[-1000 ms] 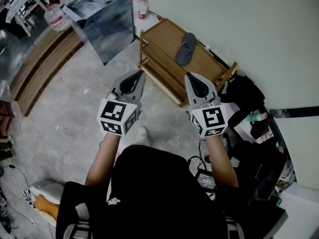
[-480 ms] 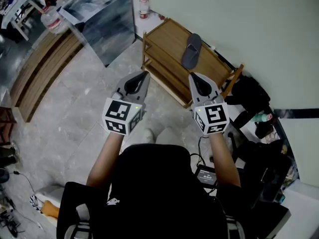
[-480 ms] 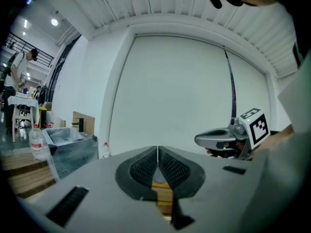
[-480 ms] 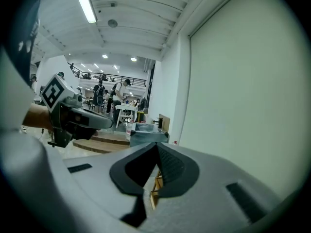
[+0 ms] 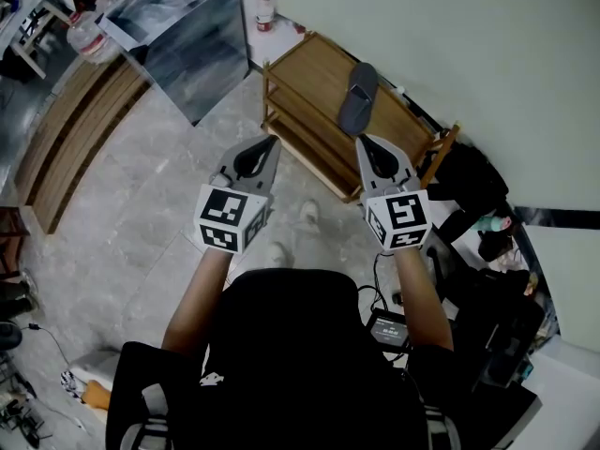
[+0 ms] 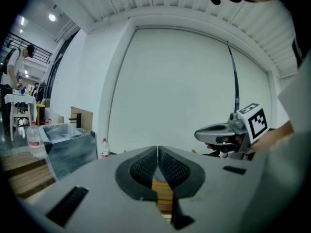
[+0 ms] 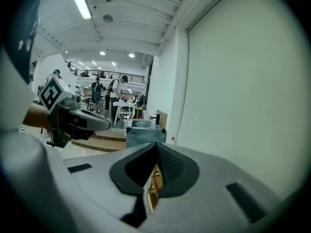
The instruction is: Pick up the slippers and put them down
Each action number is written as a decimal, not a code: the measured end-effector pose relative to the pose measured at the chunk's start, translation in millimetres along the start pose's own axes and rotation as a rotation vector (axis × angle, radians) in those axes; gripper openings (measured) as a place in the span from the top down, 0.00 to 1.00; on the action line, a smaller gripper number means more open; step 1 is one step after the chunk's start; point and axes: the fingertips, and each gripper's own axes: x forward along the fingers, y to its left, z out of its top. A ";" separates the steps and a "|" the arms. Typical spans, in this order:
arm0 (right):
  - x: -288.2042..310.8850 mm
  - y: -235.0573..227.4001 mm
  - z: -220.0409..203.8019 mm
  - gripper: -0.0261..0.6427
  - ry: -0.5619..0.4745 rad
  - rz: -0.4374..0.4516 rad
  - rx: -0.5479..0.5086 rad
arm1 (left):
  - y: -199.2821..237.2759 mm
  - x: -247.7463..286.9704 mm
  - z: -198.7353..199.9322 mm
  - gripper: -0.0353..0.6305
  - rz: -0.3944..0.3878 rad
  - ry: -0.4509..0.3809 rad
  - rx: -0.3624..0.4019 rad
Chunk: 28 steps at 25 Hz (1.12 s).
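Left tool (image 5: 270, 142), right tool (image 5: 362, 141), one slipper (image 5: 358, 97)

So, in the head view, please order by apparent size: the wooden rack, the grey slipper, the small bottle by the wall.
1. wooden rack, largest
2. grey slipper, next
3. small bottle, smallest, though it stands farther from the camera

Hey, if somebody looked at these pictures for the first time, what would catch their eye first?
Probably the two tongs with marker cubes, held out side by side in the middle of the head view: left tongs and right tongs, both shut and empty. Just beyond them, a single grey slipper lies on top of a wooden rack.
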 end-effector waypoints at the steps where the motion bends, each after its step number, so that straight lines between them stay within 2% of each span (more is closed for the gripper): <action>1: 4.0 -4.6 -0.9 0.97 0.003 0.001 0.001 | 1.6 6.3 -0.7 0.94 0.001 0.006 0.004; 6: 23.0 -30.4 -4.9 0.97 0.017 0.009 0.012 | 17.0 41.2 -1.2 0.94 0.039 0.004 0.074; 15: 52.0 -70.0 -30.3 0.97 0.071 0.025 0.033 | 18.6 96.9 -9.6 0.94 0.023 0.054 0.038; 21: 73.4 -98.9 -63.3 0.97 0.134 0.037 0.054 | 11.2 145.9 -30.2 0.94 -0.020 0.117 0.007; 28: 96.0 -133.5 -111.5 0.97 0.205 0.044 0.110 | 0.8 198.3 -54.3 0.94 -0.057 0.190 0.005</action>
